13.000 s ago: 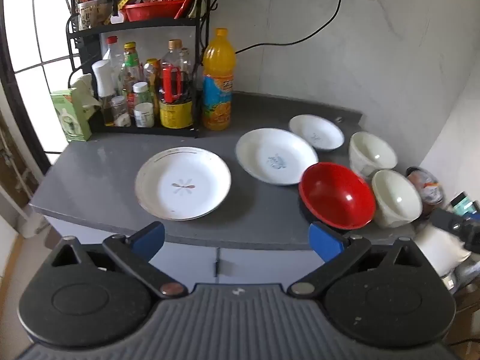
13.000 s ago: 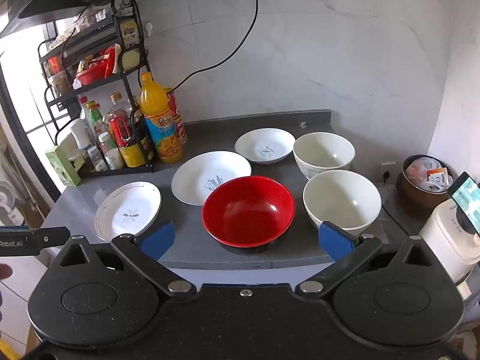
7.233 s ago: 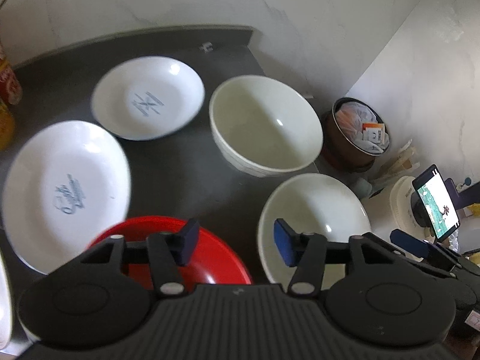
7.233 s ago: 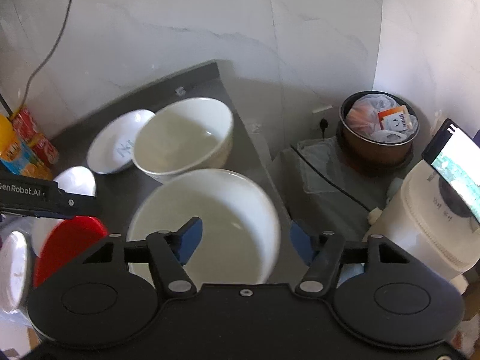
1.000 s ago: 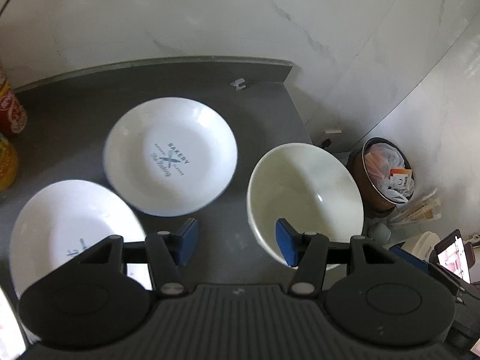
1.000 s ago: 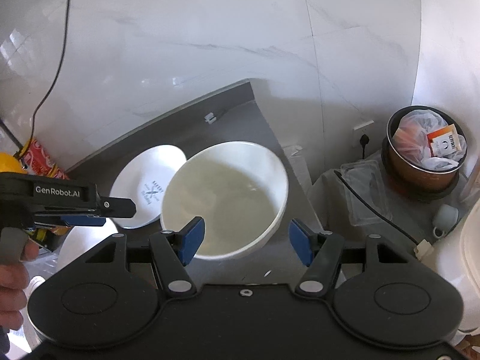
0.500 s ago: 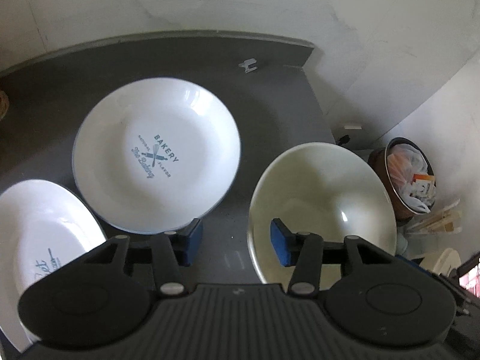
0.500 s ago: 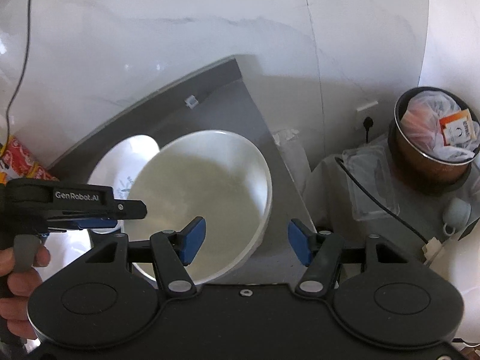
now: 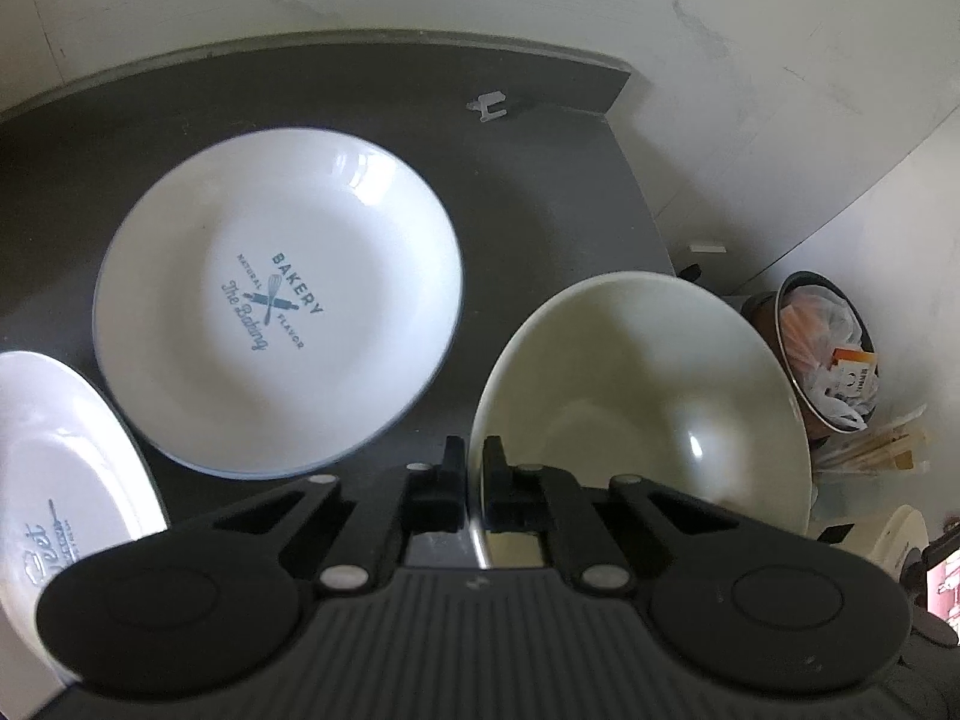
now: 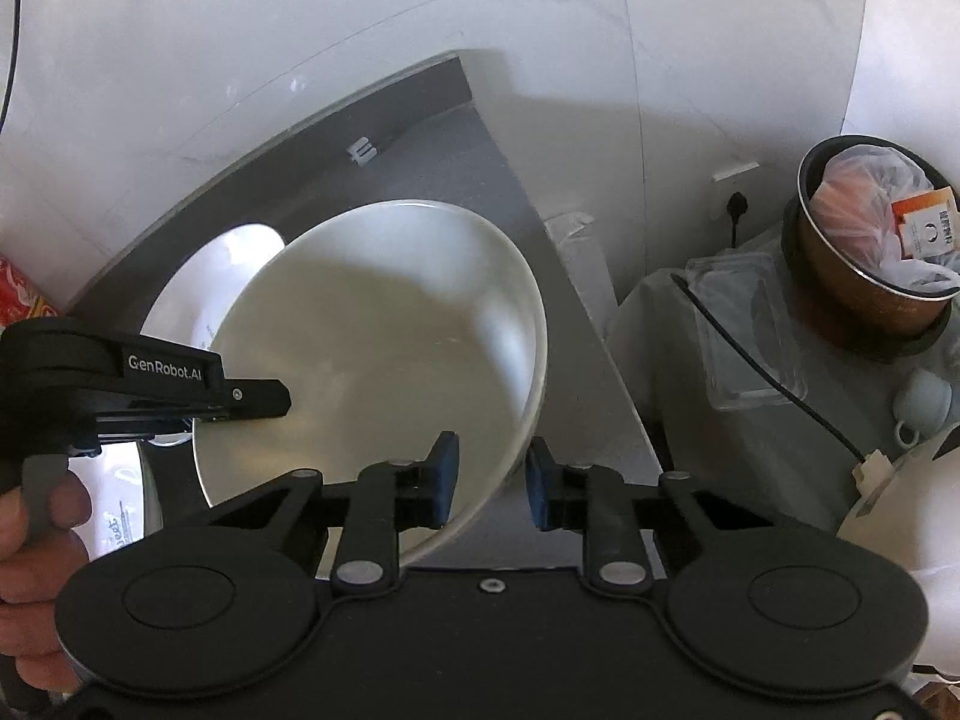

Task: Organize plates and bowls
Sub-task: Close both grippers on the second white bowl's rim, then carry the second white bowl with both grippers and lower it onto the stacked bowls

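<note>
Pinching the bowl (image 9: 648,396) rim, the left gripper (image 9: 474,468) should lift level while the half-open right gripper (image 10: 491,474) closes on the opposite rim.

Ahead of my claw the dark grey counter (image 9: 540,180) ends in a corner of white marbled wall (image 10: 420,12), with a lined waste bin (image 10: 870,228) down to my right.

You've got the cream bowl (image 9: 648,396) tilted at the counter's right end, just beside the upright BAKERY plate (image 9: 276,300).
</note>
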`<state>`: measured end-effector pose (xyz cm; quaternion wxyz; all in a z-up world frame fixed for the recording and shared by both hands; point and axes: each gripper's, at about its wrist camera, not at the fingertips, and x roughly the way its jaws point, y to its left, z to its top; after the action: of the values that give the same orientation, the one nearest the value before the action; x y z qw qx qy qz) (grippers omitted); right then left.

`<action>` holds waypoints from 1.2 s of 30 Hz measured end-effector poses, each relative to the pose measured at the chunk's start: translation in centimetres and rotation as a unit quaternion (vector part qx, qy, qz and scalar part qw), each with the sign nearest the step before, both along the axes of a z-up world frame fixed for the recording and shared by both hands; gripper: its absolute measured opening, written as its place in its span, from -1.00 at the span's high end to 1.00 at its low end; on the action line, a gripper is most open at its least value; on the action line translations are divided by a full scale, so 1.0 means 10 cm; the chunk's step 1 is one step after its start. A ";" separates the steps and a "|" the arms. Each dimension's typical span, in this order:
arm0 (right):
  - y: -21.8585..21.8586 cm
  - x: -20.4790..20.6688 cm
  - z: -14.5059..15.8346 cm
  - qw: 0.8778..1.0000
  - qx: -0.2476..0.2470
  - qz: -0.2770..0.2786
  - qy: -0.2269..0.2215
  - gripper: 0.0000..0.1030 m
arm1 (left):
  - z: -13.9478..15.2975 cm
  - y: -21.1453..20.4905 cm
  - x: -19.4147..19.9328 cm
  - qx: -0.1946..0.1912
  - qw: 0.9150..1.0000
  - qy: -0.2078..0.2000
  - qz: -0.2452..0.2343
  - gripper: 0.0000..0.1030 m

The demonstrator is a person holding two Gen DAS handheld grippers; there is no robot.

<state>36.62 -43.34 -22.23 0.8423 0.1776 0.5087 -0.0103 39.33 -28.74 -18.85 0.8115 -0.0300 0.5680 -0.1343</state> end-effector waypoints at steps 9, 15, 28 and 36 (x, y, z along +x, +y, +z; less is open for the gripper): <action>0.08 -0.12 0.16 1.000 -0.003 0.000 -0.016 0.55 | 0.20 0.10 -0.07 -0.011 1.000 -0.021 -0.016 0.92; 0.18 -0.21 0.33 0.999 -0.009 0.000 -0.031 0.55 | 0.34 0.24 -0.15 -0.019 0.999 -0.032 -0.019 0.92; 0.48 -0.48 0.81 0.997 -0.032 0.002 -0.073 0.55 | 0.76 0.61 -0.37 -0.053 0.997 -0.048 -0.021 0.92; 0.67 -0.70 1.05 0.995 -0.041 0.000 -0.090 0.55 | 0.97 0.87 -0.57 -0.069 0.996 -0.050 -0.031 0.92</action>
<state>29.64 -36.64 -11.76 0.8913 0.1435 0.4299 -0.0149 33.58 -20.08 -9.13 0.8305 -0.0617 0.5163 -0.2000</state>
